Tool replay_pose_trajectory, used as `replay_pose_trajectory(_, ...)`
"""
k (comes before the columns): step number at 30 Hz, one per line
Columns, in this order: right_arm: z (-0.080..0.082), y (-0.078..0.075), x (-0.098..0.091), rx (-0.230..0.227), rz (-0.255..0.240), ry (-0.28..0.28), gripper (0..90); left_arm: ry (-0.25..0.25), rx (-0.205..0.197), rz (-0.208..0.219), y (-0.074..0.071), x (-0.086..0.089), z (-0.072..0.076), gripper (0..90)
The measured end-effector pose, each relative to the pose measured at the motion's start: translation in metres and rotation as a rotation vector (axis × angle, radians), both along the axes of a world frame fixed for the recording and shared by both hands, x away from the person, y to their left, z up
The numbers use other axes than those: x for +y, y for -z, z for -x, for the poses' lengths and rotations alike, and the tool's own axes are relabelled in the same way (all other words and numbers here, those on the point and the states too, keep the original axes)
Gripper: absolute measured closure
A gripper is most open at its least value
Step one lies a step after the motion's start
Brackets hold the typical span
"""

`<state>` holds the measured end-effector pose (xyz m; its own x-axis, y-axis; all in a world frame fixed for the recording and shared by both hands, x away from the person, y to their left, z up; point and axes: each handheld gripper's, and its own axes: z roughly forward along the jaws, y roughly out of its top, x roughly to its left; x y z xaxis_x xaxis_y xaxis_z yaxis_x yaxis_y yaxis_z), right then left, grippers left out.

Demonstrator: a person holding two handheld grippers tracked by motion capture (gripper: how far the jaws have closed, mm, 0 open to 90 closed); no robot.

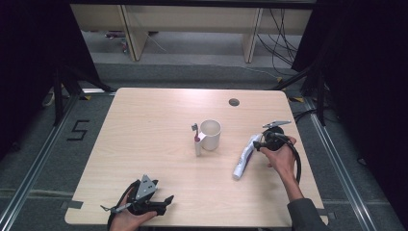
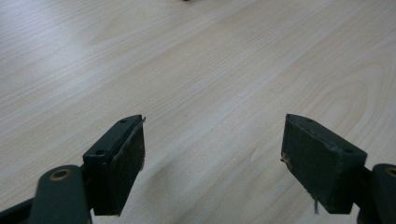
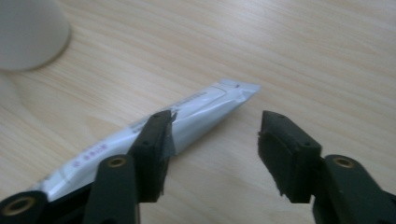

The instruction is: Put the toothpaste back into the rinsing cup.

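At the right of centre in the high view, a white toothpaste tube (image 1: 245, 158) lies flat on the pale wooden table (image 1: 154, 110), its long axis running from upper right to lower left, the capped end toward the lower left. The right gripper (image 1: 257, 144), held in the person's right hand (image 1: 281, 156), sits at the tube's upper right end, a black cable looping from it down the right side of the hand. In the right gripper view the tube (image 3: 159, 128) runs from the lower left of the frame to its crimped flat end just above centre; the left jaw overlaps the tube's body, while the right jaw stands clear over bare wood, so the claw is apart and the pads do not press the tube. Whether the left pad touches the tube cannot be told. In the middle of the high view stands a white mug (image 1: 210, 134), with a toothbrush (image 1: 196, 140) upright just beside its left side; the mug's base (image 3: 30, 32) appears blurred in the upper left corner of the right gripper view. At the lower left of the high view the left gripper (image 1: 166, 199) rests near the table's near edge in the left hand (image 1: 127, 219), well apart from the tube. The left gripper view shows its claw wide apart, with bare wood grain between.
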<state>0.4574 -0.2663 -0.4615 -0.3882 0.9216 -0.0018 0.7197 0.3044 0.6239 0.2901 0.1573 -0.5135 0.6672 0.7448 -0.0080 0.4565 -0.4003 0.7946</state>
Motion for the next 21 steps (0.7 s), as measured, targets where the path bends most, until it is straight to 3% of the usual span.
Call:
replay_pose_trajectory(1, 0.001, 0.0, 0.001, -0.012, 0.005, -0.011, 39.4, -0.004, -0.001, 0.009, 0.0, -0.001, 0.0, 21.2)
replay_pose_trajectory(3, 0.007, 0.003, 0.011, 0.028, -0.059, 0.009, 34.6, -0.004, -0.003, 0.008, 0.0, -0.001, 0.0, 21.2)
replay_pose_trajectory(9, 0.01, 0.008, 0.019, 0.041, -0.063, -0.021, 33.3, -0.003, 0.0, -0.004, 0.0, 0.0, 0.0, 21.2)
replay_pose_trajectory(15, 0.015, 0.012, 0.031, 0.063, -0.08, 0.003, 32.0, -0.003, -0.003, 0.001, 0.0, -0.001, 0.0, 21.1)
replay_pose_trajectory(16, 0.013, 0.014, 0.031, 0.072, -0.107, -0.037, 30.7, -0.003, -0.002, 0.001, 0.0, -0.001, 0.001, 21.2)
replay_pose_trajectory(18, 0.015, 0.014, 0.034, 0.086, -0.068, 0.0, 30.1, 0.0, 0.002, -0.003, 0.0, -0.001, 0.001, 21.2)
replay_pose_trajectory(19, 0.013, 0.016, 0.035, 0.058, -0.067, -0.004, 29.8, 0.004, 0.003, -0.001, -0.001, -0.001, 0.001, 21.2)
replay_pose_trajectory(20, 0.015, 0.015, 0.037, 0.09, -0.066, -0.002, 29.3, 0.003, 0.003, 0.01, 0.0, -0.001, 0.001, 21.1)
replay_pose_trajectory(21, 0.014, 0.015, 0.036, 0.082, -0.045, -0.02, 28.7, 0.007, 0.0, 0.016, 0.0, -0.002, 0.001, 21.1)
